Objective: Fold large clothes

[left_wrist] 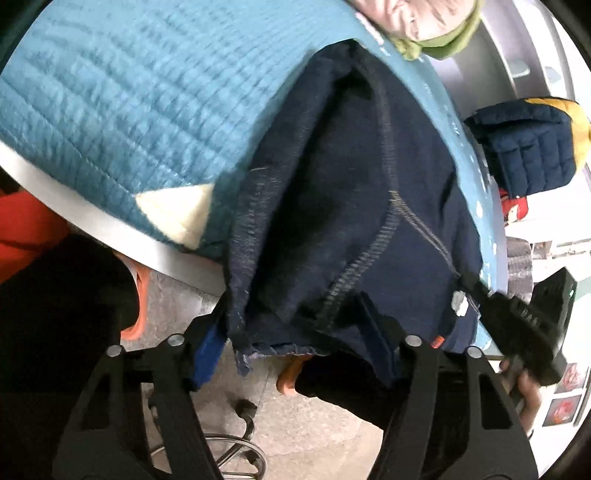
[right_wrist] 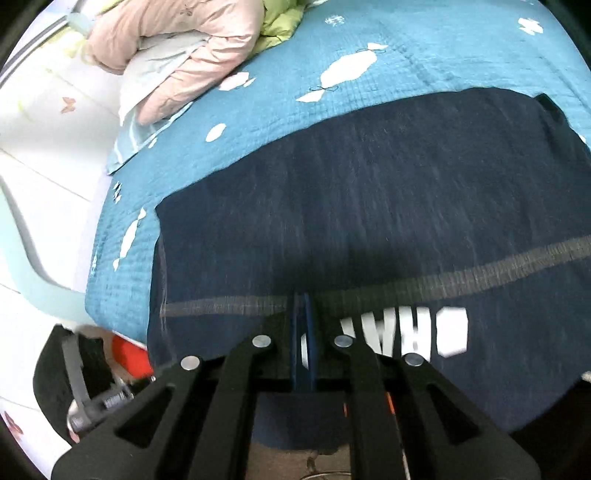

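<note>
Left gripper (left_wrist: 295,354) is hanging off the near edge of the bed (left_wrist: 110,218), jaws spread w/ the hem of the navy garment (left_wrist: 332,221) drooping between them; pads aren't pressing on the cloth as far as the left wrist view shows. Garment is lying inside out here, grey-stitched seams showing, draped over the bed's edge onto the teal quilted cover (left_wrist: 110,110). Past it, toward the far right corner, a pink-and-green bundle (left_wrist: 417,22) is resting on the cover, and off the bed a navy-and-yellow puffer jacket (left_wrist: 535,147) is sitting apart. Right gripper (left_wrist: 517,321) is showing at the garment's right side in that same view, a hand (left_wrist: 524,391) wrapped on its handle. In the right wrist view, right gripper (right_wrist: 303,332) is holding its blue pads pressed together on the navy garment's (right_wrist: 369,192) near edge, cloth pinched between them, just beside white lettering (right_wrist: 406,328). Garment is spreading flat across the teal cover (right_wrist: 406,55), w/ pink bedding (right_wrist: 177,48) piled at the far left corner.
</note>
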Available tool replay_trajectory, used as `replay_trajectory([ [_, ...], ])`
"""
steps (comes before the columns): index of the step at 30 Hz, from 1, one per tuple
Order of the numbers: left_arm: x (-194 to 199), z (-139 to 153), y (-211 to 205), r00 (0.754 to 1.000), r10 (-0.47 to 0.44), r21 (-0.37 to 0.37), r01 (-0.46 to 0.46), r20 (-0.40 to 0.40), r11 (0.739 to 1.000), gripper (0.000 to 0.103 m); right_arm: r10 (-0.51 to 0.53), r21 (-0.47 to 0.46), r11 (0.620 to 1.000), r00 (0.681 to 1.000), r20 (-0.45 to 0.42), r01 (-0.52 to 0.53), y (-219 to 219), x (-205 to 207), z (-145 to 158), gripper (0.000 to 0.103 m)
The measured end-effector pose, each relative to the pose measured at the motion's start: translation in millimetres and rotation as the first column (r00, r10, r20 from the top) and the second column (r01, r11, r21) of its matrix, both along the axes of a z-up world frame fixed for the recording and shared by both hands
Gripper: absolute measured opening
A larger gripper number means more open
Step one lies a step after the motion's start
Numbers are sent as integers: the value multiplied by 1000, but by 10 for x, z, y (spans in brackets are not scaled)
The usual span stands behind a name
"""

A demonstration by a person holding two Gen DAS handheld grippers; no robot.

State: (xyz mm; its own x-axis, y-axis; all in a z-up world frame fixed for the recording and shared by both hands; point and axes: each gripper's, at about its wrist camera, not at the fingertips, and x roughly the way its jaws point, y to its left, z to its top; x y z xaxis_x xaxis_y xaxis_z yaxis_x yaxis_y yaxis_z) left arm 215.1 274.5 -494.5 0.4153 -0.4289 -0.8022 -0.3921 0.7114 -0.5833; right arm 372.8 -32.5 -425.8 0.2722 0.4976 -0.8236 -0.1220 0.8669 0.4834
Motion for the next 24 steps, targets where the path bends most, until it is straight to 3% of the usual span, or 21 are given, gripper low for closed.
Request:
replay_trajectory([
  [5,-8,46,-57,1000,-12,-4,12,2,1000,60,-20,36,999,999,-49,21,-91,-67,-302,1],
  [8,-55,135,-62,1000,-14,-35,15,25,999,60,22,28,999,1000,-15,-22,-70,-138,-187,8],
  [13,-71,223,-58,999,-10,-66,13,46,998,55,100,-11,995,990,99,-99,76,-488,-13,37],
  [18,-82,403,-16,996,6,-142,6,87,990,53,250,-91,968,936,248,-235,411,-884,107,52],
  [21,-45,545,-64,995,-17,-132,31,102,991,52,340,-138,940,880,330,-311,635,-1094,161,57],
  [24,1,676,-117,992,-35,-152,53,118,987,52,376,-130,927,852,365,-353,742,-1229,168,64],
])
